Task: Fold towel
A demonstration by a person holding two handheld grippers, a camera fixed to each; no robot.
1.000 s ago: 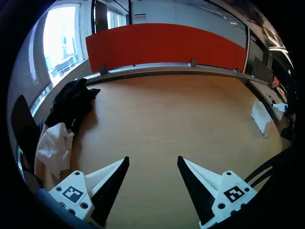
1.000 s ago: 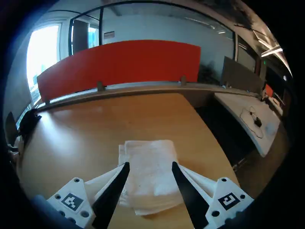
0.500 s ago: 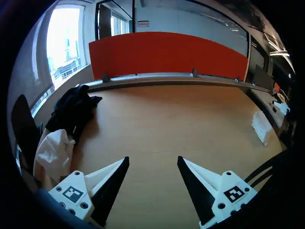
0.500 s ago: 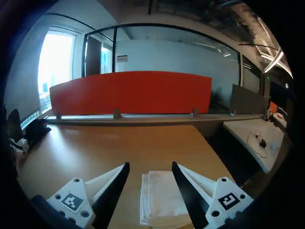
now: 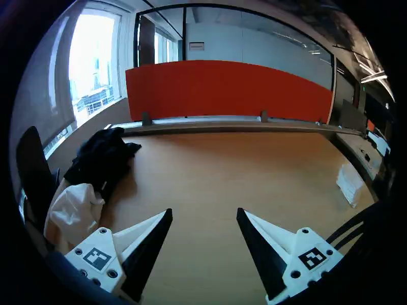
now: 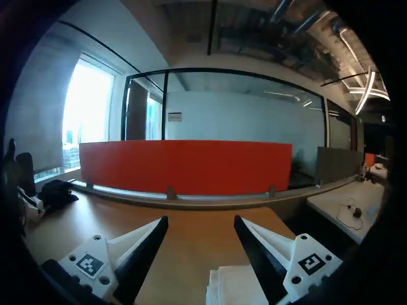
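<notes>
Both empty, jaws apart. My right gripper (image 6: 201, 217) hangs tilted up over the worktop (image 6: 193, 244). The towel (image 6: 229, 287), already folded, lies just under its right finger, close to the worktop edge. From my left gripper (image 5: 204, 210) it sits well off to the right. Risk: lowering the right gripper blind could snag the top layer, pull the fold open, or nudge the stack off the edge.

Cloth towel (image 6: 233, 287), smooth matt wooden table (image 5: 229, 168)
</notes>
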